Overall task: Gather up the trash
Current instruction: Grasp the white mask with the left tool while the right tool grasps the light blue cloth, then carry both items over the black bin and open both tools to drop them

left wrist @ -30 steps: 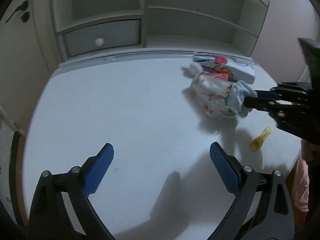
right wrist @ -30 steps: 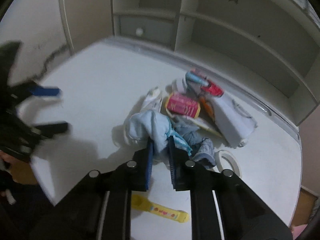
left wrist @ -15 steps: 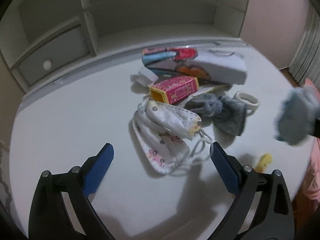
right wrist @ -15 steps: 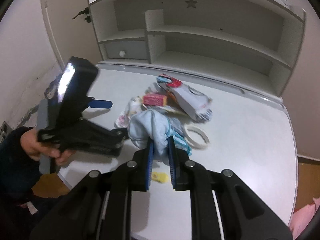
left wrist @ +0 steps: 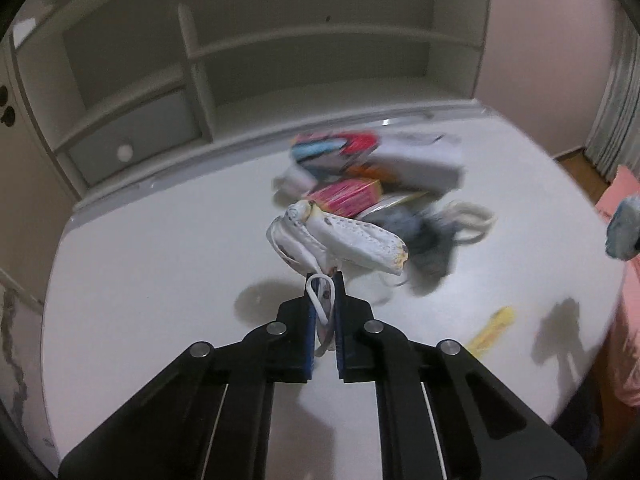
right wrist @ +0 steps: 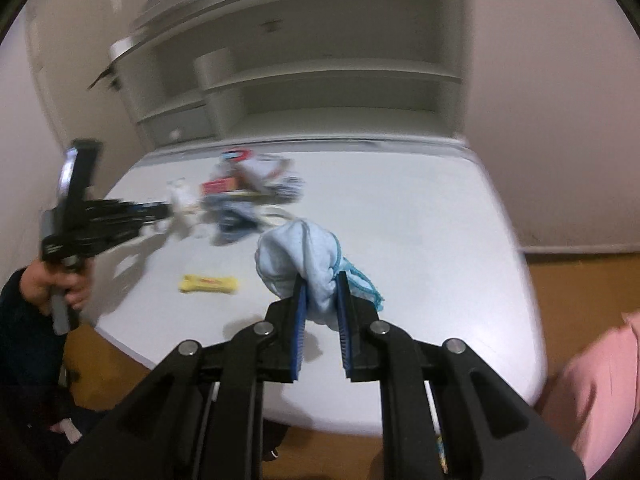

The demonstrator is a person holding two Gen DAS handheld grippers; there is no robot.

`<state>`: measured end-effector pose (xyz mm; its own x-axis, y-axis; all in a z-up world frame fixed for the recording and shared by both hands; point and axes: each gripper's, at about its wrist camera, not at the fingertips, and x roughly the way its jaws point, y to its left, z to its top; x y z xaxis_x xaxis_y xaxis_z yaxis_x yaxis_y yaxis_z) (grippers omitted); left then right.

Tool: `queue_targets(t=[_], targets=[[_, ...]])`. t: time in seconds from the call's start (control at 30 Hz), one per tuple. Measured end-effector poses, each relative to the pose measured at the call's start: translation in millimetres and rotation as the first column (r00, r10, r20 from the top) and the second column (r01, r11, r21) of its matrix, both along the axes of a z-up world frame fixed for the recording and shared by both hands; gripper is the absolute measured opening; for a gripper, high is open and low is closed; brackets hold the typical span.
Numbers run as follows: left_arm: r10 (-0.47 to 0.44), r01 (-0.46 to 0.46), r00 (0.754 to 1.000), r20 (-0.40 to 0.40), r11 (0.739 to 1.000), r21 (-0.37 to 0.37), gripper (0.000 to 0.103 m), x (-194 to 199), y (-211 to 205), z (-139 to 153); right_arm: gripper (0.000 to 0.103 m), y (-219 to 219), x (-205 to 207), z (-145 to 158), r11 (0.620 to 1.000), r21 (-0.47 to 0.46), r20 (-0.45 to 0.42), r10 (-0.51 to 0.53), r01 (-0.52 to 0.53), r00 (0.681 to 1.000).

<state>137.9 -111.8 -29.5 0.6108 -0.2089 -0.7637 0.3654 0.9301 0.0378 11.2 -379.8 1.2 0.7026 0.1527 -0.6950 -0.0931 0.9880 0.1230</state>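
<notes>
In the left wrist view, the left gripper (left wrist: 323, 280) is pinched on a white face mask (left wrist: 340, 236), lifted above the table (left wrist: 160, 272) — just before a blurred trash pile (left wrist: 372, 176). In the right wrist view, a light blue cloth (right wrist: 304, 260) is clamped in the right gripper (right wrist: 322, 284) above the table's near edge, a yellow wrapper (right wrist: 209, 283) lying to its left.

Counter (left wrist: 160, 280): trash pile (left wrist: 372, 184) center-rear, just before shelf unit (left wrist: 280, 60). Wrapper (right wrist: 208, 284) alone nr front edge, apart from pile. Face mask (left wrist: 340, 236) at pile's front, btwn left fingers (left wrist: 307, 320).
</notes>
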Motion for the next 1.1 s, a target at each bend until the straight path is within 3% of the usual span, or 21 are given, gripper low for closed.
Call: queue_targets(t=[0.17, 0.27, 0.4, 0.43, 0.5, 0.6, 0.73, 0.8, 0.93, 1.1], targets=[[-0.153, 0.159, 0.985, 0.076, 0.984, -0.079, 0.007, -38.0, -72.0, 39.0, 0.015, -67.2, -48.8, -10.8, 0.982, 0.031, -0.006, -0.186, 0.186, 0.983], [-0.301, 0.312, 0.947, 0.114, 0.945, -0.099, 0.007, -70.3, -135.1, 52.8, 0.015, -113.3, -86.0, -22.4, 0.949, 0.055, -0.017, -0.309, 0.309, 0.951], [-0.509, 0.521, 0.851, 0.126, 0.848, -0.092, 0.007, -120.1, -221.6, 47.5, 0.015, -173.5, -140.0, -48.6, 0.878, 0.101, -0.056, -0.464, 0.468, 0.884], [-0.571, 0.581, 0.813, 0.118, 0.809, -0.09, 0.007, -137.3, -250.2, 39.8, 0.015, -186.0, -153.5, -57.8, 0.858, 0.106, -0.071, -0.498, 0.503, 0.864], [-0.638, 0.646, 0.763, 0.1, 0.758, -0.094, 0.007, -158.8, -282.2, 27.4, 0.015, -206.7, -176.1, -76.0, 0.818, 0.107, -0.101, -0.556, 0.565, 0.825], [-0.744, 0.744, 0.666, 0.049, 0.659, -0.11, 0.007, -196.5, -339.3, -4.8, 0.015, -234.4, -205.9, -108.2, 0.759, 0.115, -0.154, -0.624, 0.641, 0.766], [-0.812, 0.803, 0.583, -0.033, 0.582, -0.129, 0.007, -222.3, -388.1, -55.7, 0.015, -267.0, -240.0, -161.2, 0.679, 0.13, -0.233, -0.688, 0.723, 0.687], [-0.823, 0.814, 0.564, -0.068, 0.568, -0.123, 0.007, -228.4, -407.7, -82.9, 0.015, -282.5, -253.3, -191.3, 0.64, 0.131, -0.278, -0.709, 0.757, 0.648], [-0.834, 0.829, 0.535, -0.138, 0.549, -0.107, 0.007, -228.9, -442.2, -145.1, 0.015, -300.1, -264.1, -243.1, 0.593, 0.141, -0.355, -0.717, 0.793, 0.599], [-0.822, 0.83, 0.528, -0.213, 0.552, -0.072, 0.007, -230.5, -466.1, -203.2, 0.015, -312.1, -270.2, -285.5, 0.565, 0.131, -0.421, -0.713, 0.815, 0.562]])
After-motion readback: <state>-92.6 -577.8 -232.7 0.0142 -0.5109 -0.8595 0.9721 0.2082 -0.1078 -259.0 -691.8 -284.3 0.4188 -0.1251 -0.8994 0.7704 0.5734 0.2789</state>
